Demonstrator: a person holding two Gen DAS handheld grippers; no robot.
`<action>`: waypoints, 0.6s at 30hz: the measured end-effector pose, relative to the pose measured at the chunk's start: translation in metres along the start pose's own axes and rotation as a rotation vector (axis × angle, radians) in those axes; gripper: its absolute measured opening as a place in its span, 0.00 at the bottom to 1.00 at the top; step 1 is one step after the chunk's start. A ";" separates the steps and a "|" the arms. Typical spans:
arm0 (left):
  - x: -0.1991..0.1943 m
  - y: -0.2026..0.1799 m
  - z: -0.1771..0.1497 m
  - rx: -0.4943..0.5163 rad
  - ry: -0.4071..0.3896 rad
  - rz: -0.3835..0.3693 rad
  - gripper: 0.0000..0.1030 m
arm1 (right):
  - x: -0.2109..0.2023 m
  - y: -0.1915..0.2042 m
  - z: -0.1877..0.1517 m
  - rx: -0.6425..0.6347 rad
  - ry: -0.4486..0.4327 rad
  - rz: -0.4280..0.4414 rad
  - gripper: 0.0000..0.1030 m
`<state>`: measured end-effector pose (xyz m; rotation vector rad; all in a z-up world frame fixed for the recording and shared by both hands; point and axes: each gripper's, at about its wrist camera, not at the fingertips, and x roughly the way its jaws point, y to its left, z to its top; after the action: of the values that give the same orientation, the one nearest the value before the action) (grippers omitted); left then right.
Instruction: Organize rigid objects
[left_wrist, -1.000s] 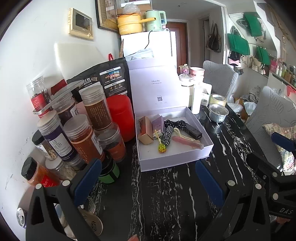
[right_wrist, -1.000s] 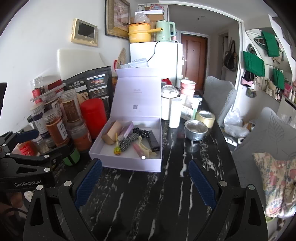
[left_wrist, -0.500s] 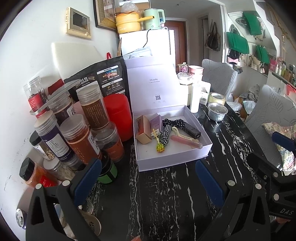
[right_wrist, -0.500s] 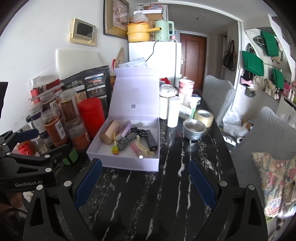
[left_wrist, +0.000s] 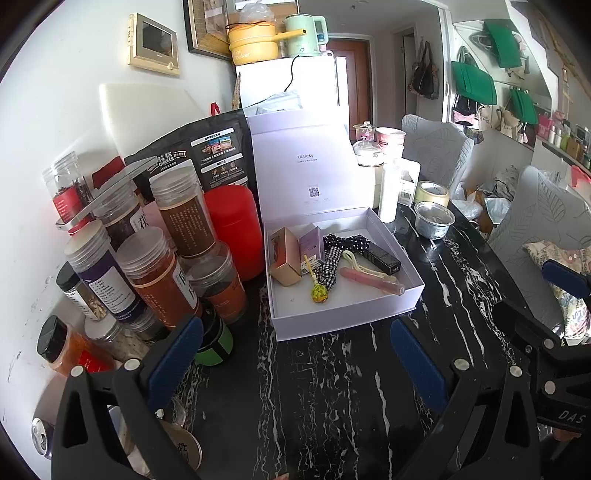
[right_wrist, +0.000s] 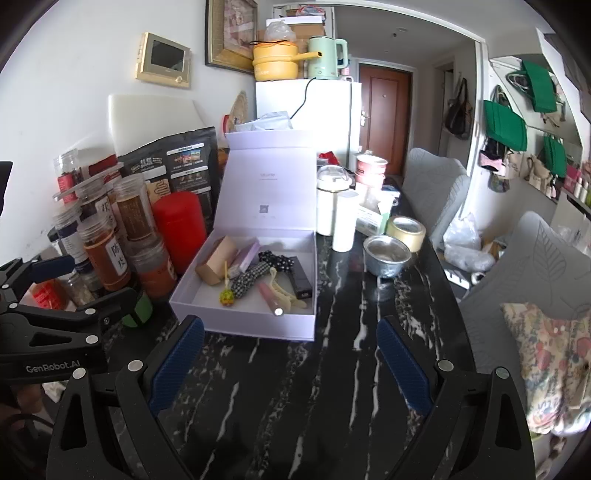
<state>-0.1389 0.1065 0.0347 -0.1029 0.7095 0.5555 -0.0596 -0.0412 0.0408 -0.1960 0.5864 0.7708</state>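
Note:
A lavender gift box (left_wrist: 345, 314) (right_wrist: 243, 317) sits open on the black marble table, lid standing upright behind it. Inside lie a tan carton (left_wrist: 284, 258) (right_wrist: 216, 260), a purple carton (left_wrist: 312, 247), a black-and-white dotted fabric band (left_wrist: 334, 266) (right_wrist: 251, 277), a yellow-green lollipop (left_wrist: 318, 292) (right_wrist: 226, 296), a pink tube (left_wrist: 371, 281) (right_wrist: 269, 297) and a black lipstick case (left_wrist: 382, 254) (right_wrist: 300, 282). My left gripper (left_wrist: 295, 354) hovers open in front of the box, nothing between its fingers. My right gripper (right_wrist: 290, 354) is also open and empty, just before the box's front wall.
Several spice jars (left_wrist: 155, 273) (right_wrist: 107, 254), a red canister (left_wrist: 232, 229) (right_wrist: 181, 229) and a black oat bag (left_wrist: 199, 155) crowd the left side. A metal bowl (right_wrist: 386, 254), tape roll (right_wrist: 405, 229) and white containers (right_wrist: 343, 221) stand right of the box. Grey chairs (right_wrist: 517, 280) flank the table.
Both views have drifted slightly back and up, so the box looks a little farther off. Both grippers remain open and nothing on the table has moved.

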 end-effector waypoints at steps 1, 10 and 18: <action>0.001 0.000 0.000 0.002 0.002 0.001 1.00 | 0.000 -0.001 0.000 0.001 0.002 -0.001 0.93; 0.004 -0.005 0.001 0.020 0.005 -0.009 1.00 | 0.000 -0.001 0.001 -0.002 0.003 -0.009 0.93; 0.006 -0.009 0.000 0.032 0.018 -0.025 1.00 | 0.000 -0.006 -0.001 0.008 0.007 -0.025 0.93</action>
<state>-0.1305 0.1011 0.0297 -0.0871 0.7331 0.5199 -0.0561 -0.0456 0.0404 -0.1981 0.5923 0.7442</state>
